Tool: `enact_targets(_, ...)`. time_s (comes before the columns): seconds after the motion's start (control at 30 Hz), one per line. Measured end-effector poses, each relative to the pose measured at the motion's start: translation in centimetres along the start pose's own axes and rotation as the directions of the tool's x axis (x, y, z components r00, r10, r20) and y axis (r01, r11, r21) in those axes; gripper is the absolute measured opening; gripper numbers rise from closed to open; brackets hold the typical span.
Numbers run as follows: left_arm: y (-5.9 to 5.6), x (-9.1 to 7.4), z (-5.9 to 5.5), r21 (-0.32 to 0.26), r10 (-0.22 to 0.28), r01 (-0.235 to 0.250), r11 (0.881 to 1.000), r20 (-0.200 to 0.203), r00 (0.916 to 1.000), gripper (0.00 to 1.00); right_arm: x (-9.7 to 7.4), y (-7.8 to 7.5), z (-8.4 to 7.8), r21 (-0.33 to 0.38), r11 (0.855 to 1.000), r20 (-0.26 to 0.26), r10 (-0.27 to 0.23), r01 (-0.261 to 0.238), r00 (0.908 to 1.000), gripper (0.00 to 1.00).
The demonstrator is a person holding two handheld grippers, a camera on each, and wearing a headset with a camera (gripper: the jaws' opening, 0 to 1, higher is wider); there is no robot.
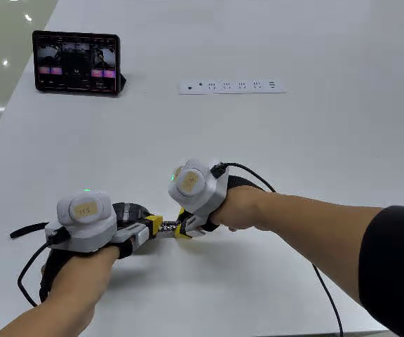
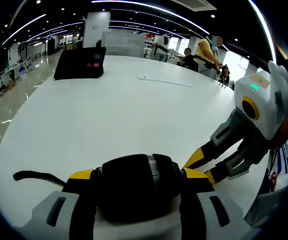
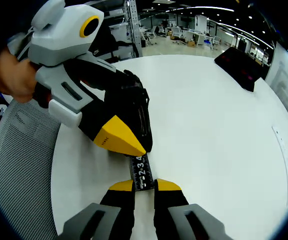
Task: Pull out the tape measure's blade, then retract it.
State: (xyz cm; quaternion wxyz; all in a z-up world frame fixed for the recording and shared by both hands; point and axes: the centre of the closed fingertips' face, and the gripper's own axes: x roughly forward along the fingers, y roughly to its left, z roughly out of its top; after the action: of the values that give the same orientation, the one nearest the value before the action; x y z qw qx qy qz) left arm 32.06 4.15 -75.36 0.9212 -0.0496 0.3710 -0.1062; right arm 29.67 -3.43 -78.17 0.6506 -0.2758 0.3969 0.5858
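Tape measure case (image 3: 131,105) — clamped in left tongs (image 2: 138,174). Blade (image 3: 141,172) — pinched by right tongs (image 3: 144,186), barely drawn out; most pulling, all retraction apparently outstanding.

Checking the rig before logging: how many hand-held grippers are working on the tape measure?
2. The left hand-held gripper clamps the tape measure by its black case; the right hand-held gripper, just beside it, pinches the blade.
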Motion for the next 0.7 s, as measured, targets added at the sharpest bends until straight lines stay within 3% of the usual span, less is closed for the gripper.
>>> enact_targets(0.7, 0.04, -0.09, 0.15, -0.003, -0.003, 0.003, 1.0, -0.003, 1.0, 0.64, 0.48, 0.24, 0.85, -0.009, 1.0, 0.014, 0.0, 0.0, 0.9999, 0.1)
